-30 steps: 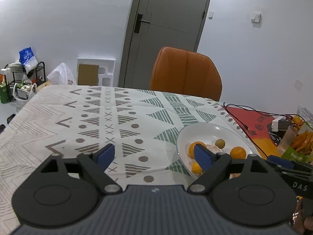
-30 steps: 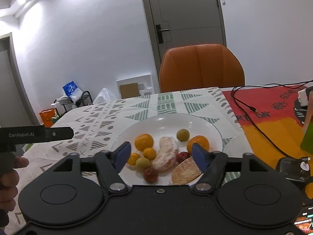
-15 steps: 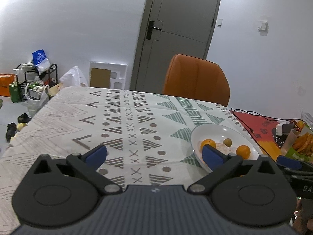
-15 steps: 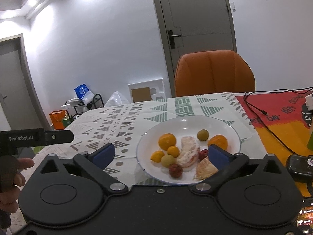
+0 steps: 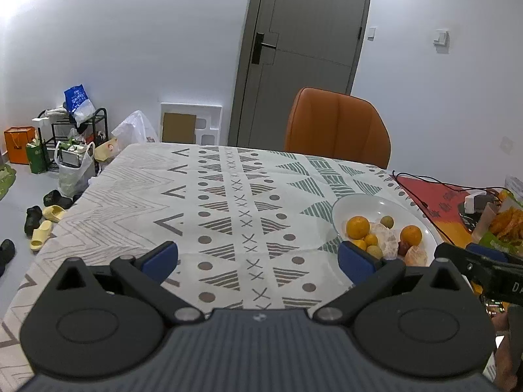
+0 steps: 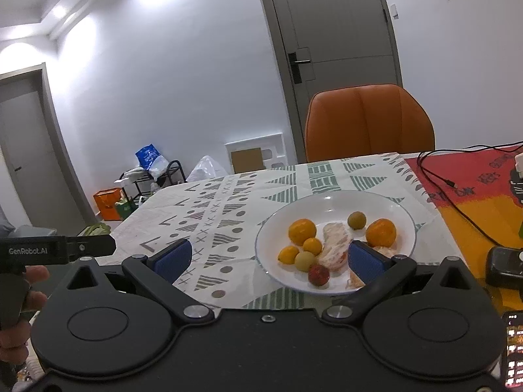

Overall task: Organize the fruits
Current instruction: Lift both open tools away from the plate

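Left wrist view: the left gripper (image 5: pixel 258 256) is spread wide, holding nothing, above the patterned tablecloth (image 5: pixel 209 202). At three o'clock sits a white plate (image 5: pixel 359 204) of fruits (image 5: pixel 382 236): oranges, small yellow-green ones, peeled segments.

Right wrist view: the right gripper (image 6: pixel 268 258) gapes empty. The plate (image 6: pixel 330 201) lies at one o'clock; a red fruit (image 6: pixel 318 274) sits nearest.

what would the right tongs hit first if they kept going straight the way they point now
Likely the patterned tablecloth just left of the white plate, since the right tongs hang open and aim between them. Depth is unclear, so its right finger might clip the plate.
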`<state>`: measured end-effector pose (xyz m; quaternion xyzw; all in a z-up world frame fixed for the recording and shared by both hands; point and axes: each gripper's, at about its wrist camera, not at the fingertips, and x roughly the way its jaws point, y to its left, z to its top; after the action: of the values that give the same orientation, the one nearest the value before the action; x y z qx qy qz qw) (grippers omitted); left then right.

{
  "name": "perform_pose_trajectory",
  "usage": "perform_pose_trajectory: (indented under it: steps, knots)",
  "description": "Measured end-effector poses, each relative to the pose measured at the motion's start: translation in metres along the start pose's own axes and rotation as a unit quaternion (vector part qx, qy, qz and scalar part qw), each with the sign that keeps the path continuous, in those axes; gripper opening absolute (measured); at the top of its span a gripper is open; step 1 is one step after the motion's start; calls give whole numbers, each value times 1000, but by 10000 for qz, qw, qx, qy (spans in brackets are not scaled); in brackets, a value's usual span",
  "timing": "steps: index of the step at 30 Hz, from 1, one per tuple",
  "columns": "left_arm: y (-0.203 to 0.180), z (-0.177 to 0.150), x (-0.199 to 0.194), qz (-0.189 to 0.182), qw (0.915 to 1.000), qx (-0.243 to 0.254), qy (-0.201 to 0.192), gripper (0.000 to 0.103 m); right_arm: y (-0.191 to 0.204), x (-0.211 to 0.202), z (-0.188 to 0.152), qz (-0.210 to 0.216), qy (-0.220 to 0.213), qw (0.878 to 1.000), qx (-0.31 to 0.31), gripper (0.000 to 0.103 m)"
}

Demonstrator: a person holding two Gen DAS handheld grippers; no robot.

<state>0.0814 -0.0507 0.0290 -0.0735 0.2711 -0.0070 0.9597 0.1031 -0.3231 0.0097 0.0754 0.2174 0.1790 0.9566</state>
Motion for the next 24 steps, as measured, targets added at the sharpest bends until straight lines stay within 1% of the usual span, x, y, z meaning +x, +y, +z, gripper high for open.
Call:
perform_pose_trajectory:
  steps: [8,13,18,20,24]
  knots:
    - [11,-7,-17,1,10000,59,-29,103,7,-12,-7,-74,41,10000,26,103]
    - [18,-14,-23,25,9999,116,31,103,8,-21,-14,-137,105,9998,40,103]
    - [26,-22,-29,85,9999,128,77,103,7,-31,-17,-41,105,9999,73,103]
    - [25,-24,-32,68,9997,193,93,103,10,-36,-19,-88,64,9999,-37,103]
    - [25,-29,-37,116,9996,255,101,103,17,-38,-24,-211,117,9996,-174,103]
